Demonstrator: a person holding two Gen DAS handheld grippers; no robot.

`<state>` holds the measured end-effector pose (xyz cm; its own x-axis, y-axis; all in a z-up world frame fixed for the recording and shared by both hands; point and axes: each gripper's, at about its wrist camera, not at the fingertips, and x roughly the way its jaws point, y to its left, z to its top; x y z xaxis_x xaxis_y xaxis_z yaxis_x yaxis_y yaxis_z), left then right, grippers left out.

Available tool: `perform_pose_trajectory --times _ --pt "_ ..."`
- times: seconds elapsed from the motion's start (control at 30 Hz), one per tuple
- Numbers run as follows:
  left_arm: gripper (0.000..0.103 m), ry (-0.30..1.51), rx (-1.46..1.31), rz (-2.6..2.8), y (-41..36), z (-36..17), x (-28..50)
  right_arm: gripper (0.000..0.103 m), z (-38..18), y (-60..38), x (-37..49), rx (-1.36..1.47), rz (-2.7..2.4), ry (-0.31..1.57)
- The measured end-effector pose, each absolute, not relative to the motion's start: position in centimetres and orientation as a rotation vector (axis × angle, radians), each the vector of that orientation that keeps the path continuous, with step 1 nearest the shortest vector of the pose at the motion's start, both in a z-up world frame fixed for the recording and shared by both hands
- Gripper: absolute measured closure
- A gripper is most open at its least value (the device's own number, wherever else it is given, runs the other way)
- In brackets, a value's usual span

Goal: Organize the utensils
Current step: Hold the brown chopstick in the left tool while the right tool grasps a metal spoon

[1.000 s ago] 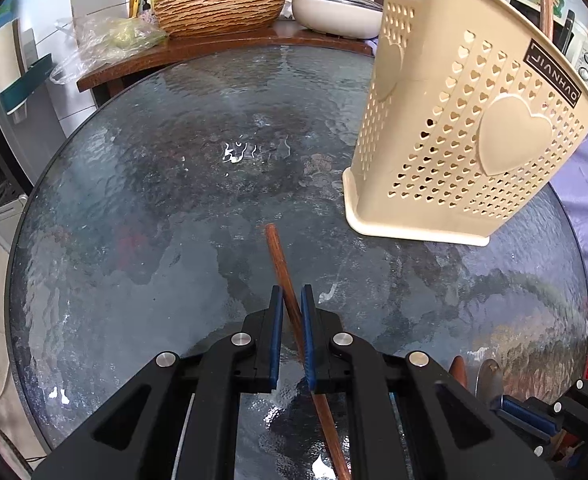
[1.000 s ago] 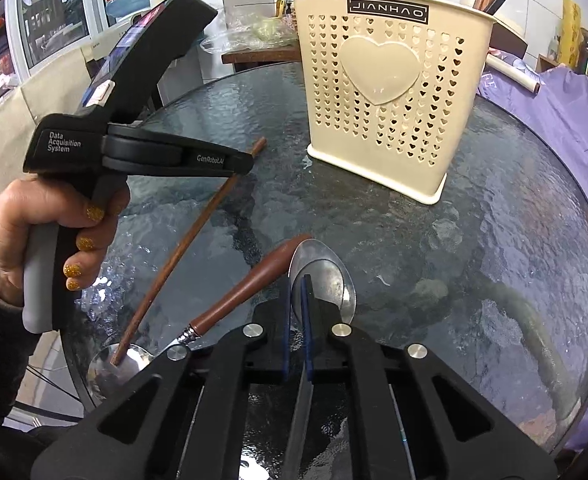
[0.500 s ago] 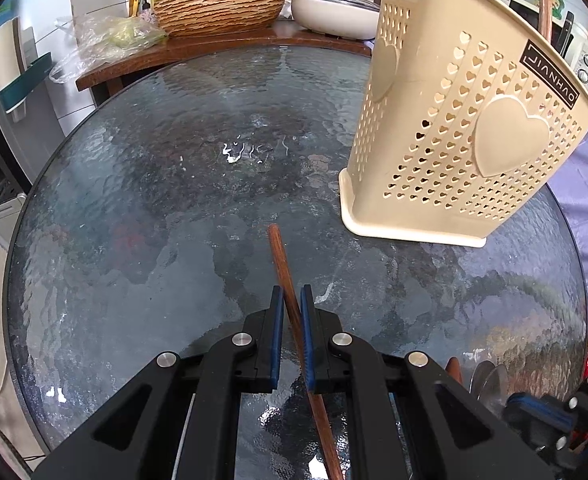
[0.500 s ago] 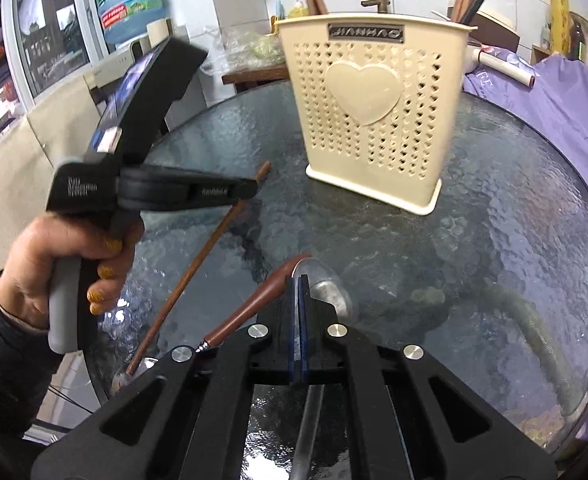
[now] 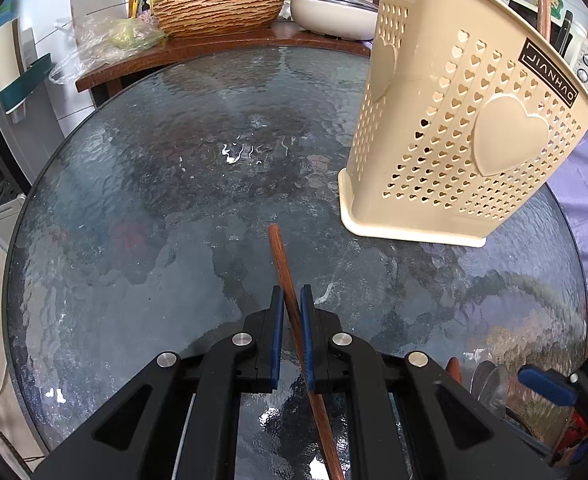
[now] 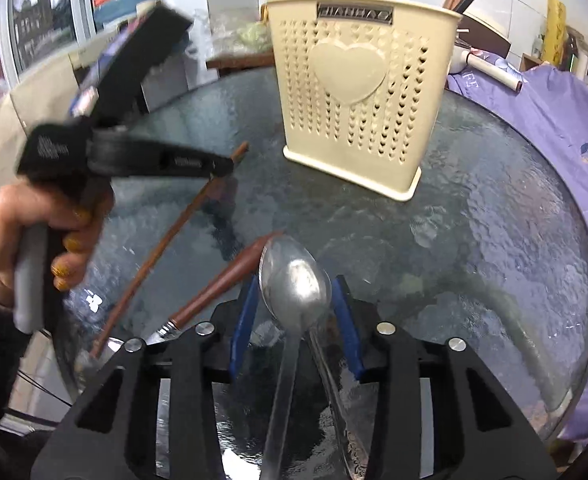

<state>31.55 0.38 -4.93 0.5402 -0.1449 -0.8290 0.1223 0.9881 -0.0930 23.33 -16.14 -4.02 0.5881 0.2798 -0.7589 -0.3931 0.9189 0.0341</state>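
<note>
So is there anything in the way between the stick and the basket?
Nothing visible. The left gripper is shut on the stick, and only bare glass table lies between it and the basket. The basket's open top already holds a few utensils, with room beside them.

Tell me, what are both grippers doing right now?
Left gripper shut on chopstick. Right gripper opening, spoon between its jaws. Basket ahead, nothing in the way.
</note>
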Motion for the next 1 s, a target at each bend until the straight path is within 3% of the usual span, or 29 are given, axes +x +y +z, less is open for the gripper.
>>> perform_pose_trajectory --times 0.53,1.0 --pt "0.095 0.986 -0.021 -0.159 0.3 -4.8 31.7 0.065 -5.5 -15.5 24.1 -0.185 0.373 0.881" --pt "0.095 0.986 -0.014 -0.158 0.3 -4.9 31.8 0.093 -5.2 -16.9 24.6 -0.136 0.35 0.881"
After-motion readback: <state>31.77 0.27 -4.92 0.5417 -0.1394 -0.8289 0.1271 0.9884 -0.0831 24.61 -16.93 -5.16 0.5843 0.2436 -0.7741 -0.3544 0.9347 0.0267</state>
